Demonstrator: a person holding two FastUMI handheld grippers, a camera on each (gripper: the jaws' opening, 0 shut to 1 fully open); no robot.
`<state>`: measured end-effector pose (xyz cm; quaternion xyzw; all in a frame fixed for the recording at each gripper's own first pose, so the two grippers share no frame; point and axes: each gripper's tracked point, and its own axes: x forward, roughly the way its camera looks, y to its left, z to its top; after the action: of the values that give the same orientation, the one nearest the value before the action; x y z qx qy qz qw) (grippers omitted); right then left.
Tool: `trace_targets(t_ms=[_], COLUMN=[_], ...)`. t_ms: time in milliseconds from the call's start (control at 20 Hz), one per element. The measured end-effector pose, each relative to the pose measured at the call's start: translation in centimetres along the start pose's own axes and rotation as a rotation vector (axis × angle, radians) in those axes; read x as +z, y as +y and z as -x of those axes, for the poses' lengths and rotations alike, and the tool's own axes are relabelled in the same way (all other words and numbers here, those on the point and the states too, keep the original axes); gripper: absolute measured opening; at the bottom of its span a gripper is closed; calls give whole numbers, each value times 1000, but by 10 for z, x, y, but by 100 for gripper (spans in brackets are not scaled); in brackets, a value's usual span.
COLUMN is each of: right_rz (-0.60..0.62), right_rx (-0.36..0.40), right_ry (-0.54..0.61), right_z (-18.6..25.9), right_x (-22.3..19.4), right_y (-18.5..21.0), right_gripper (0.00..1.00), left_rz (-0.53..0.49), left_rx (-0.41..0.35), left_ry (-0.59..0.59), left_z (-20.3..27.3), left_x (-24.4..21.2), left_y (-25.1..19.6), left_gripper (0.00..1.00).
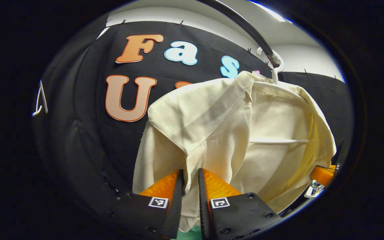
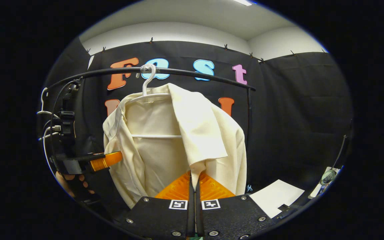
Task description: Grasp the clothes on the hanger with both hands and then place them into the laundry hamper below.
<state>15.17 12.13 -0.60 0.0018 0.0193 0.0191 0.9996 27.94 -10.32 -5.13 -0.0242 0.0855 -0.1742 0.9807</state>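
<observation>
Left gripper (image 1: 190,178) sits at the bottom centre of its own view, and I see its two fingers close together with a fold of the cream shirt (image 1: 232,133) running down between them; both fingers press on the cloth, so I read it as clamped on the shirt's edge. The shirt fills the middle and right of that view, draped on a white hanger (image 1: 277,75) whose hook is over a dark rail (image 1: 245,26) arching across the upper right. The hanger's crossbar shows pale inside the open front of the shirt.

My right gripper (image 2: 193,181) is at the bottom centre of the right gripper view, fingers almost together with the lower point of the shirt's front panel (image 2: 192,133) pinched between them, so it is gripping the shirt too. There the shirt hangs in the middle of the frame, the hanger (image 2: 148,83) hooked on the rail (image 2: 185,71) that crosses the upper part of the picture.

At the left edge of that view I see the left gripper (image 2: 107,160) touching the shirt's side, with a hand (image 2: 73,185) below it. A white sheet (image 2: 275,196) lies at the lower right. I cannot make out the hamper.
</observation>
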Motion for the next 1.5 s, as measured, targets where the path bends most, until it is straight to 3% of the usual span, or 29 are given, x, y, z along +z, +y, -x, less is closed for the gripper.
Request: trace_targets(t_ms=[150, 600, 1150, 1500], right_rz=[-4, -39, -31, -11], right_rx=[7, 23, 59, 37], right_ry=[2, 11, -47, -121], right_z=[0, -6, 8, 22], right_x=[0, 4, 45, 86], right_y=[4, 5, -1, -33], right_gripper=[1, 1, 1, 0], left_rz=[-4, 62, 37, 45], left_rx=[-8, -18, 91, 145], left_ry=[7, 32, -11, -96], left_z=[2, 19, 51, 76], left_x=[0, 1, 35, 78], left_y=[-3, 4, 35, 54], left_gripper=[9, 7, 7, 7])
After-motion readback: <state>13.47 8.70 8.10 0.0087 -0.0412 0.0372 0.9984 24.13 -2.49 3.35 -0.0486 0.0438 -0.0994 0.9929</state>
